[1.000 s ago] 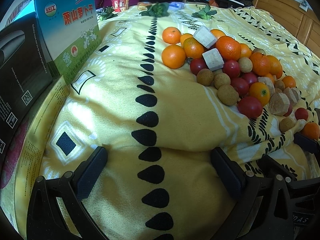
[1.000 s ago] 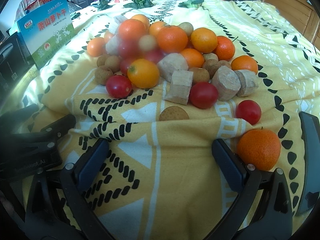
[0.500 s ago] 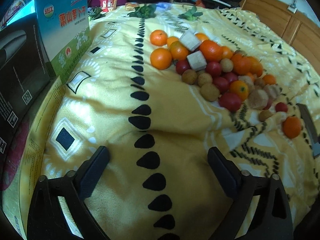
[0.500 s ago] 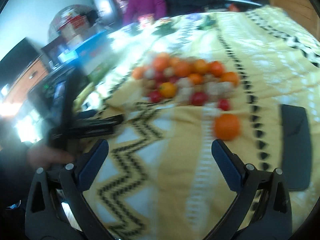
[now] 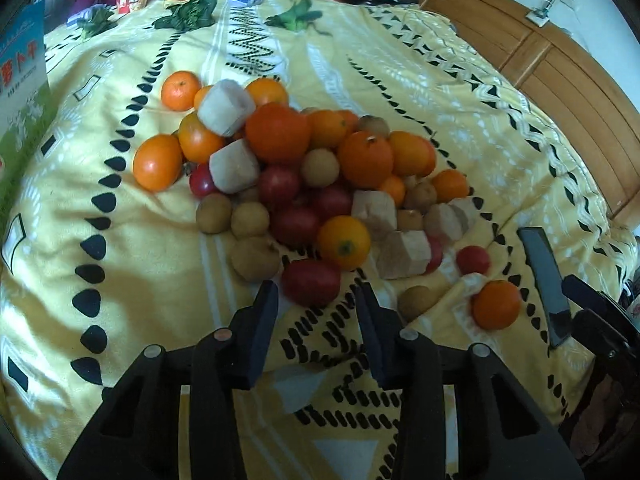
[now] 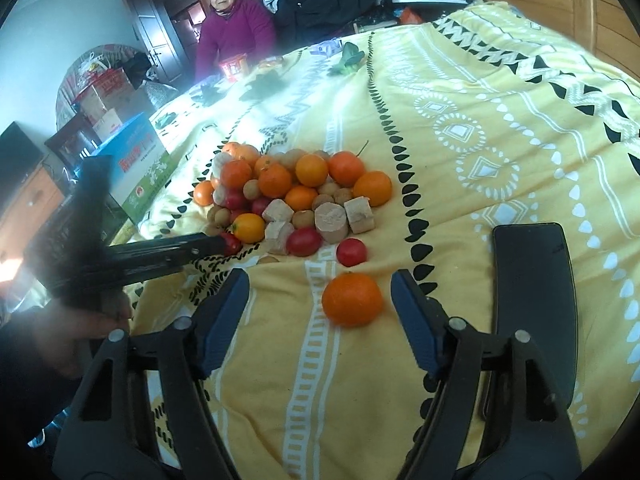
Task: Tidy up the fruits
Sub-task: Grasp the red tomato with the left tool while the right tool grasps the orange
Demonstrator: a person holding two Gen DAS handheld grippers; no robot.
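A mixed pile of oranges, red tomatoes, brown longans and pale cut chunks [image 5: 304,184] lies on a yellow patterned bedspread [image 5: 132,256]. My left gripper [image 5: 316,300] is open, its tips on either side of a red tomato [image 5: 311,282] at the pile's near edge. It also shows in the right wrist view [image 6: 216,242], reaching in from the left. My right gripper [image 6: 320,282] is open and empty, just in front of a lone orange [image 6: 352,299], which also shows in the left wrist view [image 5: 496,304].
A black phone [image 6: 530,296] lies on the bedspread right of the lone orange. A blue and green box [image 6: 138,168] stands at the left edge. A person in purple [image 6: 232,36] sits at the far end. Wooden panels [image 5: 560,76] line the right.
My left gripper swung right to the pile and narrowed its opening around the near tomato. My right gripper pulled back and rose, leaving the pile farther off and the lone orange centred.
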